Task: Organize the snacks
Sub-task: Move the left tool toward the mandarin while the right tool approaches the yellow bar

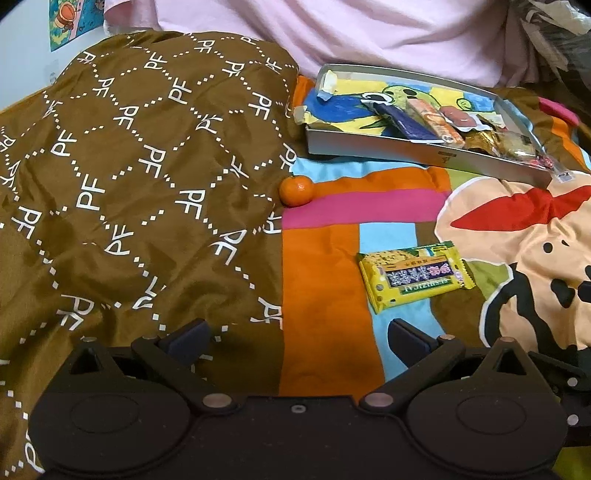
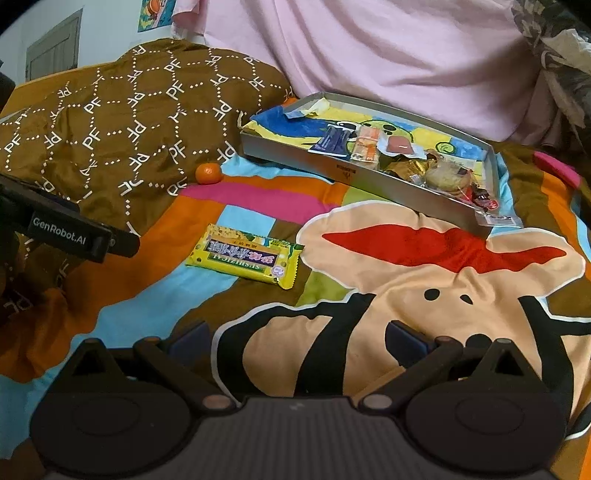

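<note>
A yellow snack packet lies flat on the colourful bedspread, ahead and right of my left gripper, which is open and empty. A small mandarin orange rests against the brown quilt. A shallow grey box at the back holds several wrapped snacks. In the right wrist view the yellow packet lies ahead and left of my right gripper, which is open and empty. The orange and the grey box with snacks show further back.
A brown PF-patterned quilt is bunched up on the left. A pink sheet hangs behind the box. The left gripper's body shows at the left edge of the right wrist view. The bedspread has a cartoon face print.
</note>
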The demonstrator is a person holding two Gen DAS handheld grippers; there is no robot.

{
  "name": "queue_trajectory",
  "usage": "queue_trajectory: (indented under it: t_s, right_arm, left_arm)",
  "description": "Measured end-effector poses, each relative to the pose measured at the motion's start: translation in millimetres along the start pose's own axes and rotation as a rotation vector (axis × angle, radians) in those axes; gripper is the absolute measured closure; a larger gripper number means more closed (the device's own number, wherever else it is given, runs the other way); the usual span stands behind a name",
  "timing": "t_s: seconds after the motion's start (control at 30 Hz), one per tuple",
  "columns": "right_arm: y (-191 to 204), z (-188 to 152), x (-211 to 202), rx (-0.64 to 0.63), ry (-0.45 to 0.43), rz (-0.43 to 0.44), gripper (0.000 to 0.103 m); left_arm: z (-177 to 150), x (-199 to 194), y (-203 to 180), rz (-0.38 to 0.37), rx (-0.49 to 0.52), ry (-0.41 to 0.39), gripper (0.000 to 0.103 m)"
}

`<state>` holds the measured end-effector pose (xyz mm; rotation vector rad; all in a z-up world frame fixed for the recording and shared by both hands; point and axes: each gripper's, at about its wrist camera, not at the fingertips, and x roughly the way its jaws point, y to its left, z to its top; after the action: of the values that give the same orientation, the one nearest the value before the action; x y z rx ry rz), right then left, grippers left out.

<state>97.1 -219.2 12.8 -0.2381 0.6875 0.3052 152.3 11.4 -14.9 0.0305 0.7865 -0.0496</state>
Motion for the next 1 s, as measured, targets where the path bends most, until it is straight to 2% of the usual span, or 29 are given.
queue_trajectory:
  t_s: [0.57, 0.9, 1.0]
  right_arm:
    - [-1, 7, 24, -0.03, 0.021, 0.024, 0.0]
    - [-13, 20, 59, -0.042, 0.01, 0.063, 0.0]
    - [-18, 24, 72, -0.033, 0.01, 0.099, 0.0]
  left_arm:
    - [12, 29, 6, 0.013, -0.011, 0.014, 0.001]
    - [33, 49, 16, 0.031, -0.051, -0.007, 0.001]
    - [42, 55, 16, 0.036, -0.055, -0.027, 0.001]
